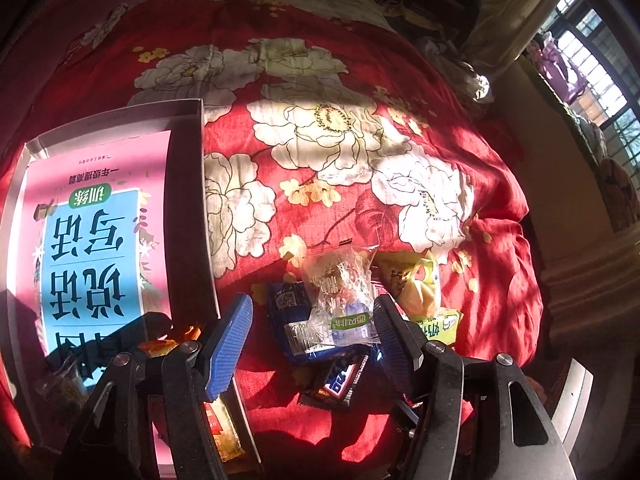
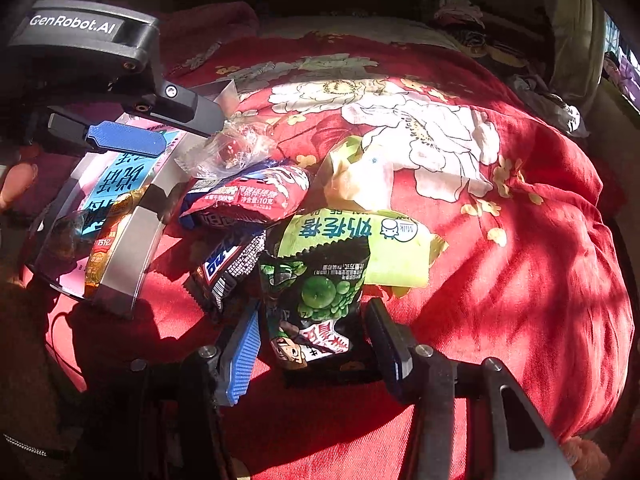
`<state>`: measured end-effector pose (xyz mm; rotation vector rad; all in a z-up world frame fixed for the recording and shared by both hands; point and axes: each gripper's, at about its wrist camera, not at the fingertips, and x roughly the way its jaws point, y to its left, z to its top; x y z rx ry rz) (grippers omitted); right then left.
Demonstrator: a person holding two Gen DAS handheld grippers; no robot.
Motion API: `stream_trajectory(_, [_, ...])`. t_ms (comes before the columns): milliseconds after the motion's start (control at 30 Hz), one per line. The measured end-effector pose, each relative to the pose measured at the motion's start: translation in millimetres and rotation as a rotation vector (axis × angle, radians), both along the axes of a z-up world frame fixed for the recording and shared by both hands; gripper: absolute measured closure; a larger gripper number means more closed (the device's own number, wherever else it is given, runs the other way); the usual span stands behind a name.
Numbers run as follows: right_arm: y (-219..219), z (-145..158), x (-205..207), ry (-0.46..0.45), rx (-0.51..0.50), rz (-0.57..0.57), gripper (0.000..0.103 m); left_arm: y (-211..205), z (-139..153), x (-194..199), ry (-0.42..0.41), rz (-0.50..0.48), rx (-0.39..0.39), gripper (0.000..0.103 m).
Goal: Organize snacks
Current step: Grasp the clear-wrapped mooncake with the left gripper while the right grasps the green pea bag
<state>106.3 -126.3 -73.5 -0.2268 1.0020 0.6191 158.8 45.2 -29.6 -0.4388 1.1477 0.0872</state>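
Because the snacks lie in a loose heap on the red flowered bed [image 2: 500, 240] right beside the grey box [image 2: 132, 248], each one has only a short way to go to be tidied in. The right hand-held gripper [image 2: 312, 346] has its jaws part open on both sides of the dark bag with green peas [image 2: 316, 292], though I cannot tell if the pads press it yet. The left hand-held gripper [image 1: 316, 334] hangs half open over the clear crinkly packet [image 1: 340, 280], holding nothing, ready to pick next.
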Motion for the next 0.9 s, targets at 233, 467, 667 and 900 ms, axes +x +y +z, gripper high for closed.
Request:
stream_trajectory(233, [-10, 3, 4, 0.039, 0.083, -0.014, 0.062, 0, -18, 23, 0.055, 0.003, -0.028, 0.038])
stream_trajectory(467, [-23, 8, 7, 0.076, 0.189, -0.035, 0.063, -2, -33, 33, 0.083, 0.003, -0.051, 0.038])
stream_trajectory(667, [-30, 15, 5, 0.075, 0.252, -0.046, 0.063, 3, -40, 37, 0.083, 0.019, -0.066, 0.051])
stream_trajectory(900, [-31, 19, 2, 0.065, 0.274, -0.035, 0.063, 16, -41, 34, 0.064, 0.038, -0.107, 0.060])
